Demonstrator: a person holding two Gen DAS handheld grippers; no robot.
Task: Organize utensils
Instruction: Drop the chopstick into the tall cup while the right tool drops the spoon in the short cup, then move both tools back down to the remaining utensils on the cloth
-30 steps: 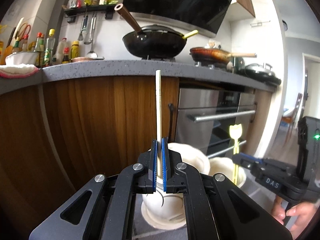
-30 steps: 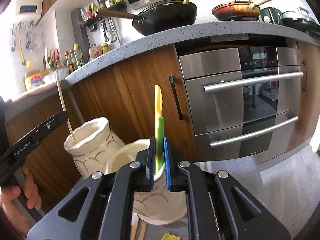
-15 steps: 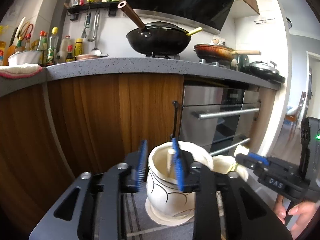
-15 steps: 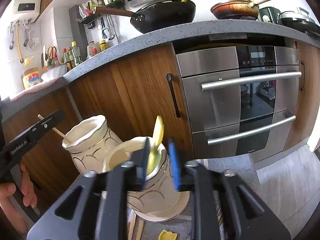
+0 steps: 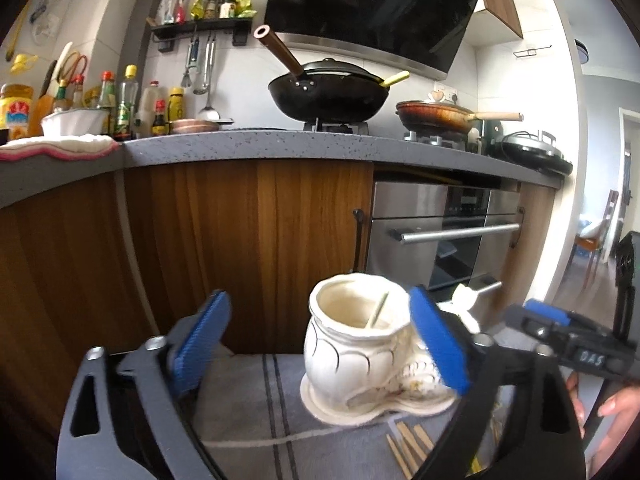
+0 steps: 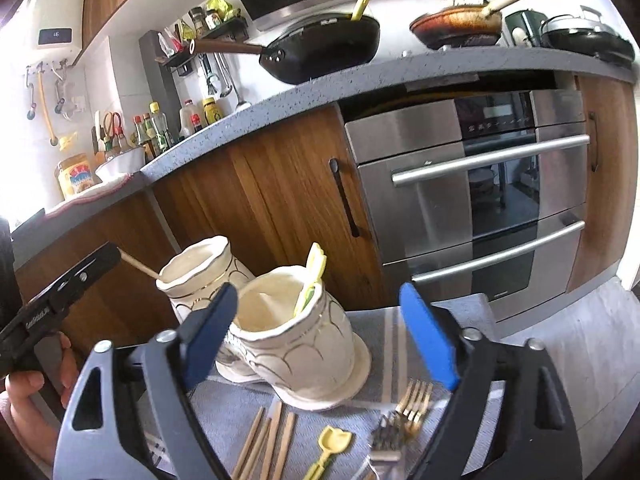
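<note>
Left gripper (image 5: 320,344): jaws spread wide and holding nothing; the blue pads (image 5: 202,342) stand apart on either side of the left jar (image 5: 352,344), not touching it
Left jar: white pottery, upright on the grey striped cloth (image 5: 248,396); one pale chopstick (image 5: 377,310) leans inside it, tip just above the rim
Right gripper (image 6: 320,340): jaws wide open, gripping nothing; the right jar (image 6: 296,344) sits between and beyond the pads, nearer the left one
Right jar: white, upright, touching the left jar at its base; a yellow-green spoon (image 6: 310,280) stands in it, handle end up against the far rim
Loose on the cloth: several wooden chopsticks (image 6: 264,440), a second yellow spoon (image 6: 330,448) and some metal forks (image 6: 408,412), all lying in front of the right jar, below the open jaws
Hard to make out: the forks are blurred, so their count is unclear; the chopsticks and the loose spoon are cut off by the lower edge; in the left view the right jar is mostly hidden behind the right-hand pad; how deep the utensils reach inside the jars cannot be seen
Hands: a bare hand (image 6: 36,384) grips the left tool at the edge of the right view
</note>
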